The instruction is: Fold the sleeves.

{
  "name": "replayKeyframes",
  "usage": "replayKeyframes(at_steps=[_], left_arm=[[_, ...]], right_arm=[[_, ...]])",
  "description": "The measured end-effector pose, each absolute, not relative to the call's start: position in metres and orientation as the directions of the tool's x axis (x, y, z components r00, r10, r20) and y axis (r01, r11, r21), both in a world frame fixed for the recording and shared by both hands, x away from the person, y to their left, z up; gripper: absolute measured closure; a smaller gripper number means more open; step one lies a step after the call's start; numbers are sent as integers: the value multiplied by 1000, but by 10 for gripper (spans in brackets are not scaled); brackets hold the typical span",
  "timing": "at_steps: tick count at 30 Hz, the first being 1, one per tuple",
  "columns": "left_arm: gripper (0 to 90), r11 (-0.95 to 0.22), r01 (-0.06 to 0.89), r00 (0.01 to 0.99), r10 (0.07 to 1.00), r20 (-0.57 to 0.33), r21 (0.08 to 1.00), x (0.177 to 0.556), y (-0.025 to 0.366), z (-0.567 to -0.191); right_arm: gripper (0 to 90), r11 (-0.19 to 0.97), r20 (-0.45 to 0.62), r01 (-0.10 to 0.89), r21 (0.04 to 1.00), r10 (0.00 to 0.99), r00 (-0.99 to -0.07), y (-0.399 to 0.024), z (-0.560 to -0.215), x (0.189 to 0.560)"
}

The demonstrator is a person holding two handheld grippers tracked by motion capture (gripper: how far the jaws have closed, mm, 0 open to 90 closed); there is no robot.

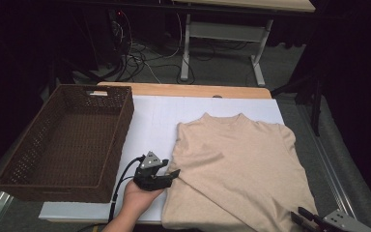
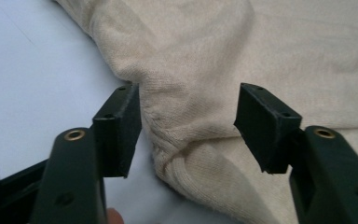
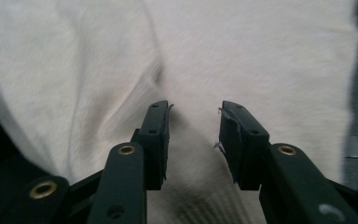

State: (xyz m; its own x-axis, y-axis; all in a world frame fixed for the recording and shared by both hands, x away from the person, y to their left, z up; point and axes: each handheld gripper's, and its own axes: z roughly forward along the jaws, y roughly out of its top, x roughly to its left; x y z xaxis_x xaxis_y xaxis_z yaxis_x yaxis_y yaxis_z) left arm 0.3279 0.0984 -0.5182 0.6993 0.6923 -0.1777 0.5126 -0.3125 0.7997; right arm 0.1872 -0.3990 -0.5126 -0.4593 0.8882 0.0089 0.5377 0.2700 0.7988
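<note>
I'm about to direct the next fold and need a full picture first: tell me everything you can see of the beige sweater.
The beige sweater is a soft, fine-ribbed knit with a low round collar. It lies flat and face up on the white sheet, collar away from the person, sleeves folded in across the body. A bunched fold at its left edge sits between the open jaws of the left claw, which don't press it. The right claw hovers open over the lower right hem. The brown basket stands apart.
</note>
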Motion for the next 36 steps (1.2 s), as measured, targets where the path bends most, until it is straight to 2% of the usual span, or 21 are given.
replayKeyframes(at_steps=[2,5,7,8,10,12,16,22,24,27,29,32,35,36], left_arm=[[462,-335,526,702,690,-177,782,330,97,-521],[562,-354,541,705,686,-182,763,332,95,-521],[680,-384,533,716,679,-161,754,333,92,-521],[680,-391,532,718,678,-156,751,333,91,-521],[777,-391,516,726,672,-146,762,331,92,-520],[811,-380,506,720,680,-136,774,329,94,-518],[820,-385,499,714,691,-116,777,329,101,-516],[814,-395,508,714,690,-118,765,330,108,-517],[805,-394,512,719,682,-130,763,329,108,-518],[600,-356,501,719,679,-150,789,329,110,-514],[504,-307,488,709,686,-165,817,331,108,-506],[439,-306,472,700,700,-141,826,336,101,-500],[438,-296,472,682,720,-131,830,354,91,-496],[395,-298,477,672,730,-125,827,362,87,-495]], right_arm=[[654,297,5,546,783,876,-483,-394,-516,188],[848,313,1,552,773,870,-494,-388,-516,188],[861,342,-39,535,772,867,-497,-386,-512,186],[861,342,-39,535,772,867,-497,-386,-512,186],[861,327,-36,527,784,873,-487,-388,-508,180],[861,305,-17,533,789,878,-478,-391,-507,172],[860,285,9,543,790,880,-474,-394,-505,159],[845,281,14,539,794,878,-478,-392,-504,156],[758,284,5,543,790,883,-469,-392,-505,156],[687,261,24,543,798,887,-461,-394,-506,159],[661,259,27,539,801,885,-465,-392,-506,163],[649,262,24,536,802,884,-468,-390,-506,165],[636,261,28,525,810,877,-479,-389,-506,169],[630,261,29,519,814,875,-484,-388,-506,171]])
